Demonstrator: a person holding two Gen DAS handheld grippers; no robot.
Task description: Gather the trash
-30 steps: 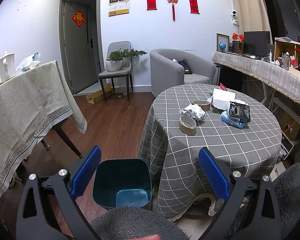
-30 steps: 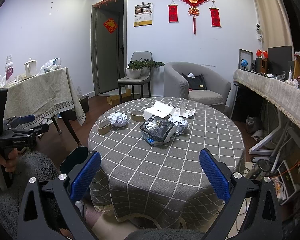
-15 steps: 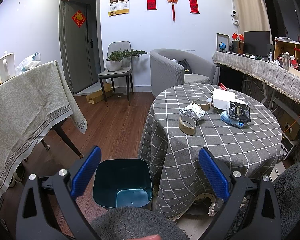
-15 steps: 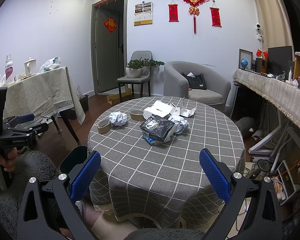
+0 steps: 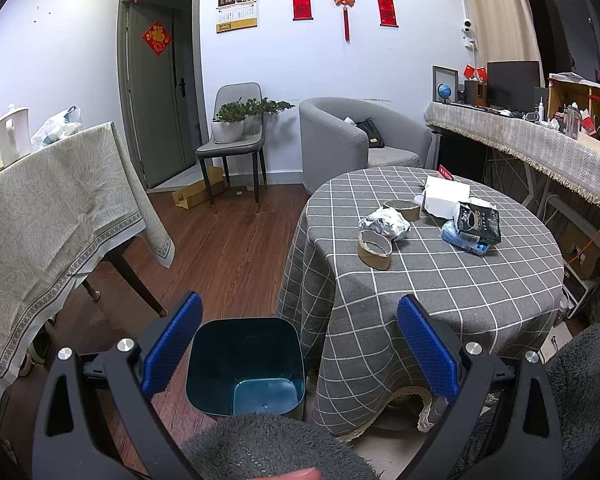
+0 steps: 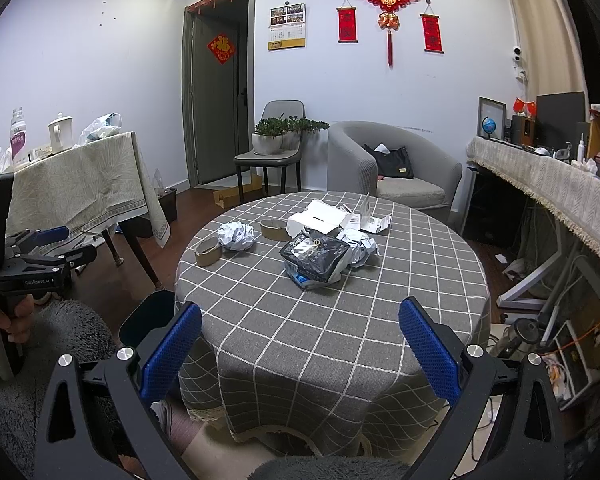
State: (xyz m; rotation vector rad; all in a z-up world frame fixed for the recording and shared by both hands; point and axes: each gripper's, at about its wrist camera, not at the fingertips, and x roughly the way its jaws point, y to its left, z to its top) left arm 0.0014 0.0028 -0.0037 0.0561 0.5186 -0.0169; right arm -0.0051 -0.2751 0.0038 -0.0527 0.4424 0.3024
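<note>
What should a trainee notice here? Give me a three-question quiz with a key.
1. True or false: the teal bin already holds trash.
2. Which lies nearest the table edge by the bin? A) tape roll B) black bag C) white box
3. Fill in: the left gripper and right gripper are both ____.

Key: 1 false, it looks empty; 2 A; 3 open, holding nothing.

The left view looks from low beside the table (image 5: 440, 276), down over the bin (image 5: 246, 364) and across to the far wall. The right view sits higher, facing the table (image 6: 340, 312) squarely from near its edge. Both share the tabletop, door and armchair.
</note>
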